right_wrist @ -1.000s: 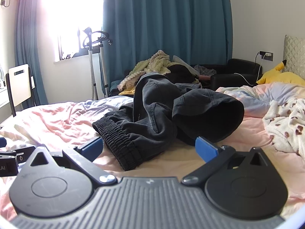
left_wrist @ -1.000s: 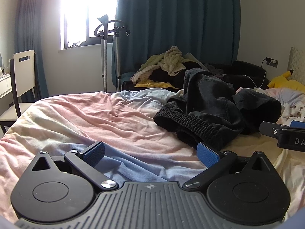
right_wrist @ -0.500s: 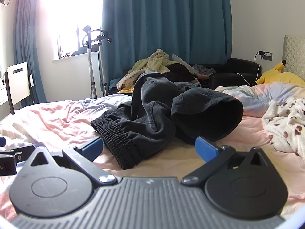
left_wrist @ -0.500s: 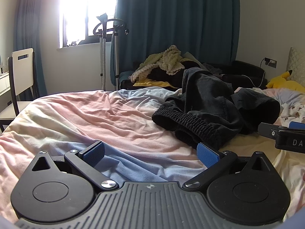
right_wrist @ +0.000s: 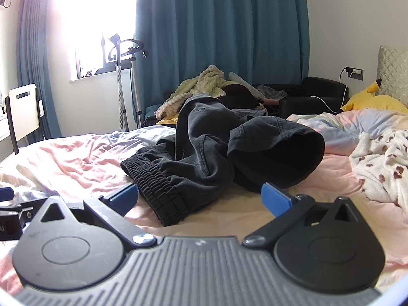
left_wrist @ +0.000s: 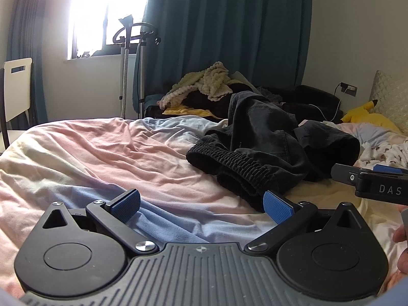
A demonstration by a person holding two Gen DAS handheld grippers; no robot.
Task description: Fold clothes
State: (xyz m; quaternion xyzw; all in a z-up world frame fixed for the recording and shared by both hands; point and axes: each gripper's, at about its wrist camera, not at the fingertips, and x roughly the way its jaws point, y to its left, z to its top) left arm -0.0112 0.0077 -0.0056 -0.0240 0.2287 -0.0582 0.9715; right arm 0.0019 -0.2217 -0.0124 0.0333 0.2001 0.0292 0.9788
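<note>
Crumpled black trousers (left_wrist: 267,148) (right_wrist: 216,153) with a ribbed elastic waistband (right_wrist: 158,188) lie in a heap on the bed. My left gripper (left_wrist: 201,204) is open above the pastel bedsheet (left_wrist: 102,153), with the waistband just ahead of its right pad. My right gripper (right_wrist: 199,199) is open too, with the waistband end lying between its blue pads but not pinched. Each gripper shows at the edge of the other's view: the right one (left_wrist: 369,181), the left one (right_wrist: 10,211).
A spotted white fleece (right_wrist: 377,163) lies at the right of the bed, with a yellow plush (right_wrist: 374,99) behind it. Beyond the bed are a pile of knit blankets (left_wrist: 204,84), a garment steamer stand (left_wrist: 127,63), a white chair (left_wrist: 15,89) and teal curtains (right_wrist: 219,25).
Both views have shifted slightly; the trousers sit a little nearer and lower in the left wrist view. Both grippers stay open and the trousers have not moved.
</note>
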